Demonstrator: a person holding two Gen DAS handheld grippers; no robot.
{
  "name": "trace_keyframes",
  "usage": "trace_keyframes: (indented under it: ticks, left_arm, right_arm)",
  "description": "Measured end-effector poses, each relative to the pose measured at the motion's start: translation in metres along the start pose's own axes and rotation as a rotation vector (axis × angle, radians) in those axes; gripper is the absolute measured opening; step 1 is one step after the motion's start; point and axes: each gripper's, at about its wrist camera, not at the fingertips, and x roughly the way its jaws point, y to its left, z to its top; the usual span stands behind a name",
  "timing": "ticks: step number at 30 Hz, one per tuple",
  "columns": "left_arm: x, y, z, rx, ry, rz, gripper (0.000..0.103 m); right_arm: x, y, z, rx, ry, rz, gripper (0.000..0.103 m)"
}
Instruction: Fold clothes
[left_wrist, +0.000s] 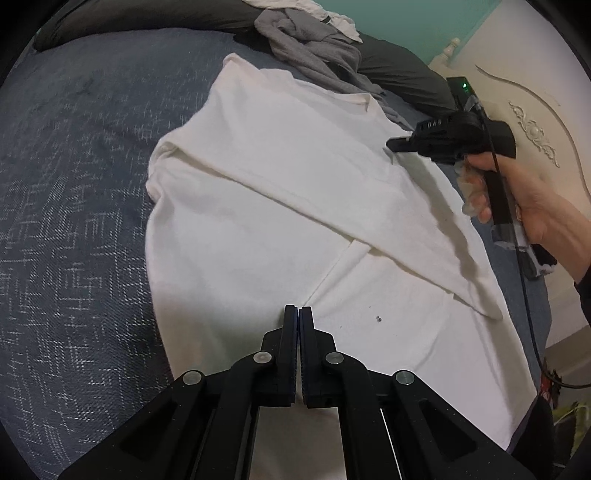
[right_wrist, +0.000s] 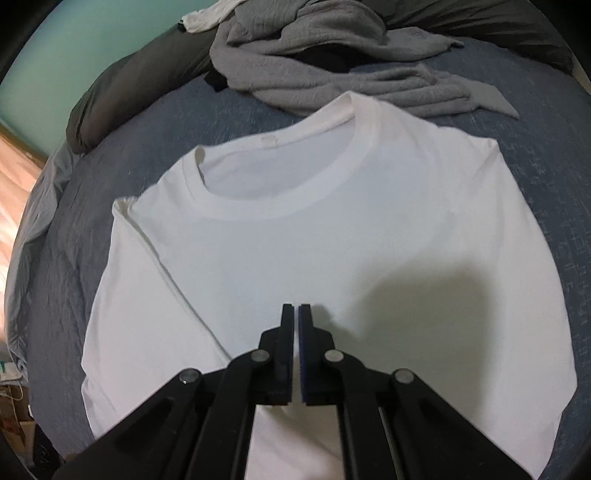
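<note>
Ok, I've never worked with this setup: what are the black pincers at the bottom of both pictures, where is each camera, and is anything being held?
No robot here: a person carries a handheld two-finger gripper in each hand, each with a camera looking along its fingers. One picture is from the left gripper, the other from the right gripper. The left view also shows the right hand gripping its tool. A white cotton T-shirt, sleeves folded in, lies flat on a blue-grey patterned bedspread, with a crumpled grey garment beyond the collar. Both grippers are shut and hold nothing.
</note>
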Motion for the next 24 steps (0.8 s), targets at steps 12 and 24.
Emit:
trace_keyframes:
  ticks: [12,24]
  left_arm:
    - [-0.016,0.001,0.007,-0.030,-0.067,0.033,0.001]
    - [0.009,-0.038,0.000,0.095,0.003,0.012,0.001]
  right_arm:
    - [-0.096,-0.061,-0.074,-0.083,-0.082,0.058,0.033]
    - [-0.140,-0.150,-0.213,0.170,-0.010,0.001,0.038]
